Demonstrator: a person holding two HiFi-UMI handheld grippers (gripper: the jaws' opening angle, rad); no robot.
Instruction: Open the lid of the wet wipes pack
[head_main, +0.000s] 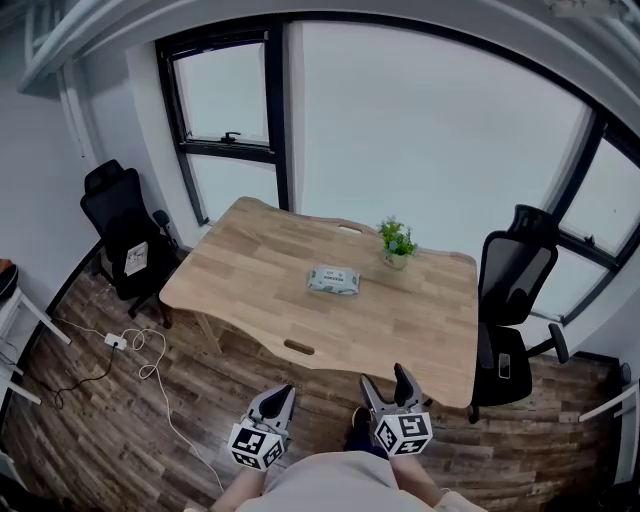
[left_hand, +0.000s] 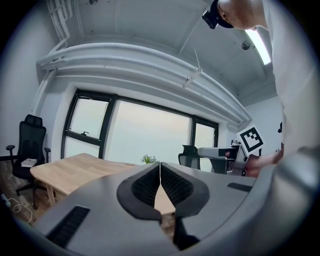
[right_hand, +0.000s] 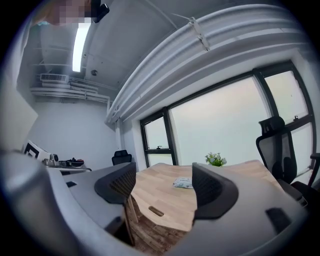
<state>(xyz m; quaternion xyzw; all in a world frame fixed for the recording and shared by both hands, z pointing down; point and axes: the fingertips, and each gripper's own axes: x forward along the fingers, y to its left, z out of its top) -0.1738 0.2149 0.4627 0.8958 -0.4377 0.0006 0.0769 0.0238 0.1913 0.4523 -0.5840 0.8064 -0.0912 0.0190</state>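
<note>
Wipes pack (head_main: 333, 280) lies flat near the middle of the counter (head_main: 240, 265), just left of the plant (head_main: 397, 243), with its long axis running left to right. From where I'm holding things it sits well ahead, on the far side of the counter's near edge, with nothing touching it. My left hand-held gripper (head_main: 283, 395) has its jaws pressed together on nothing. My right hand-held gripper (head_main: 385, 380) is spread, also empty, and its view frames the pack between the jaws, close to the right one. Both hang low, short of the counter, and the pack lies roughly midway between their lines. I judge the right better lined up for the reach.
</note>
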